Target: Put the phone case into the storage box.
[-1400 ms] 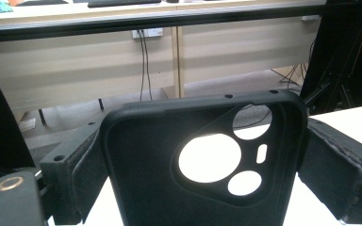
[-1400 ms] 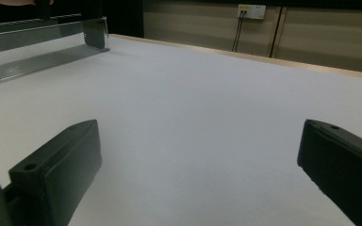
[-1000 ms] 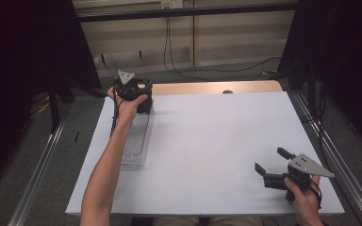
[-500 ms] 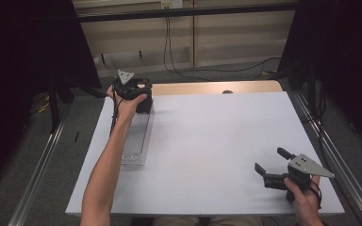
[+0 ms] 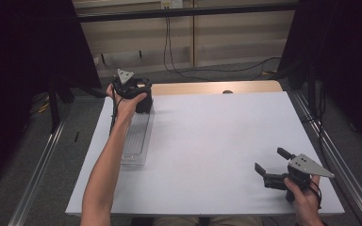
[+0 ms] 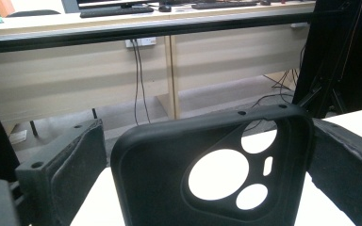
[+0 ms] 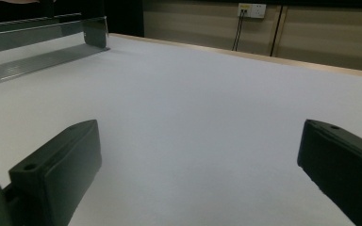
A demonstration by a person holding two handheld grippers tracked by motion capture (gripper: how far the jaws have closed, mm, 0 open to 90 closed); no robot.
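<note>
Up at table's point(image 5: 207, 141) far-left edge, left gripper point(image 5: 139, 96) clasping phone case point(image 6: 207, 174), open tabletop rightward

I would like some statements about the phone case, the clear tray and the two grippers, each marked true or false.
1. The left gripper has a black phone case between its fingers. True.
2. The right gripper is shut on a cloth. False: its fingers are open over bare table.
3. The clear tray lies at the table's left side. True.
4. The phone case has no openings. False: it has several camera cut-outs.
5. The right gripper is at the far edge. False: it is near the person.
</note>
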